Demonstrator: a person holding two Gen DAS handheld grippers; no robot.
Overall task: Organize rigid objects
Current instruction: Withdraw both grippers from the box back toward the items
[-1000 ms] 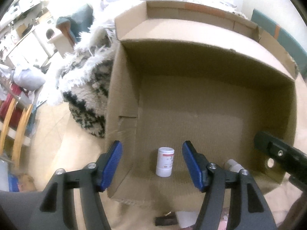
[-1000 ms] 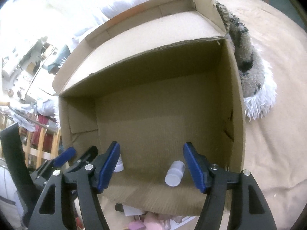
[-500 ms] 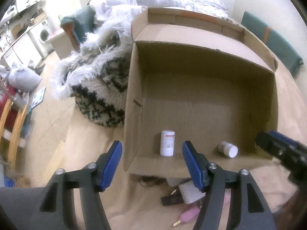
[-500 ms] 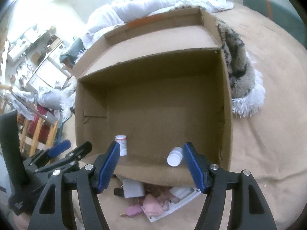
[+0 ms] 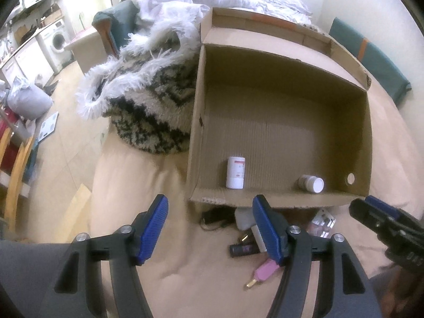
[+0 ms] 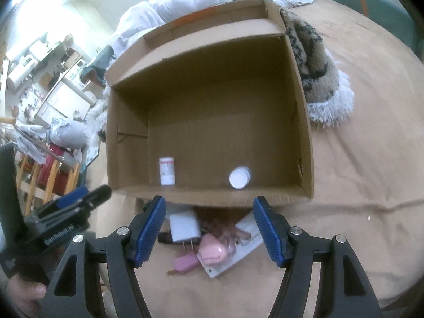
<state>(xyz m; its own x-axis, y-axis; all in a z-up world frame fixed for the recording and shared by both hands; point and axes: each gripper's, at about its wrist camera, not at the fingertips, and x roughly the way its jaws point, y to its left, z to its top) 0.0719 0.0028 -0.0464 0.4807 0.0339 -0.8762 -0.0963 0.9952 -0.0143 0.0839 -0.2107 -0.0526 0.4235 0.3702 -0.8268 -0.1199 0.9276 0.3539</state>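
Both grippers have backed out of the box since a second ago; it now sits well ahead of them on the bed. Left gripper spread, empty. Inside the box by its near wall: bottle upright at left, jar on its side at right. Right gripper spread, empty, above the pile just outside the near wall: charger, pink case. Two items look placed; next pick likely from the pile.
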